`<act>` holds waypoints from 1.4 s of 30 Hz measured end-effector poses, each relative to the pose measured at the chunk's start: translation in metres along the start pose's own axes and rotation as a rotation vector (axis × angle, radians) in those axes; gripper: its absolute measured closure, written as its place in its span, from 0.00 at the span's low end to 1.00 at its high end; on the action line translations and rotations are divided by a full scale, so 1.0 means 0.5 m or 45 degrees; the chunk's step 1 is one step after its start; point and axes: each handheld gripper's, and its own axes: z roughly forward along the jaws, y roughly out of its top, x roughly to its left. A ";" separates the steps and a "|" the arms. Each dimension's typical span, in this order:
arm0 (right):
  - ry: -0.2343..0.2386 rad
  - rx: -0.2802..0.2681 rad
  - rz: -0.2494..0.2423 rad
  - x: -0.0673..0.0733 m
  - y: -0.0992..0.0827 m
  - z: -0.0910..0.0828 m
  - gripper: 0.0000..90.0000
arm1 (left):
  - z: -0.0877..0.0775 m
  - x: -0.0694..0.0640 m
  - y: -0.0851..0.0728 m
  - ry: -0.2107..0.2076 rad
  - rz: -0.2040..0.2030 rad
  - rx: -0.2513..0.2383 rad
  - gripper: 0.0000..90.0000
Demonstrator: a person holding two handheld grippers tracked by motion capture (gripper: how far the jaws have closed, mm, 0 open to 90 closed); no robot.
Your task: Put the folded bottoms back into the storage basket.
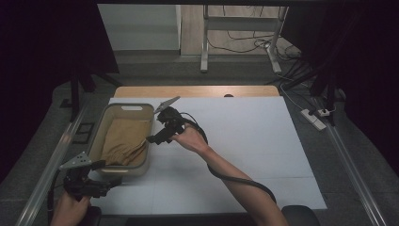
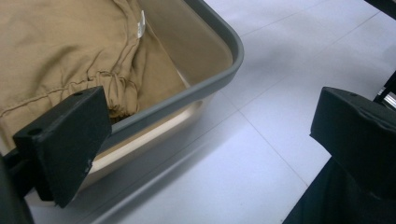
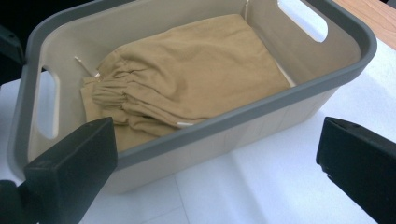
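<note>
A beige basket (image 1: 129, 106) with a grey rim stands at the left of the white sheet. A folded tan cloth (image 1: 123, 141) with a gathered waistband lies inside it. My right gripper (image 1: 157, 129) hovers just right of the basket's right rim, open, with nothing between its jaws. In the right gripper view the basket (image 3: 261, 109) and the cloth (image 3: 196, 70) lie ahead of the open right gripper (image 3: 210, 158). My left gripper (image 1: 109, 173) is at the basket's near corner, open and empty. The left gripper view has the basket's corner (image 2: 219, 77) and cloth (image 2: 60, 46) beyond the left gripper (image 2: 210, 154).
The white sheet (image 1: 244, 136) covers the table right of the basket. A wooden table edge (image 1: 197, 91) runs along the back. A metal rail (image 1: 51, 165) borders the left side. A power strip (image 1: 313, 118) and cables lie on the floor at the right.
</note>
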 end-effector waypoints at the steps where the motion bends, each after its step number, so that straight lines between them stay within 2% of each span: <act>1: 0.003 0.005 -0.005 0.001 -0.002 -0.002 0.00 | -0.001 0.000 0.000 0.003 -0.004 -0.005 0.00; 6: 0.000 0.008 -0.013 0.006 -0.016 -0.012 0.00 | -0.003 -0.001 -0.002 0.031 -0.014 0.010 0.00; 15: 0.005 0.006 -0.010 0.010 -0.041 -0.031 0.00 | -0.008 -0.002 -0.005 0.045 -0.038 0.016 0.00; 30: -0.009 0.017 -0.035 0.018 -0.068 -0.077 0.00 | -0.008 -0.011 -0.006 0.084 -0.004 0.012 0.00; 42: -0.036 0.024 -0.034 0.015 -0.091 -0.110 0.00 | -0.010 -0.010 -0.007 0.084 -0.011 0.001 0.00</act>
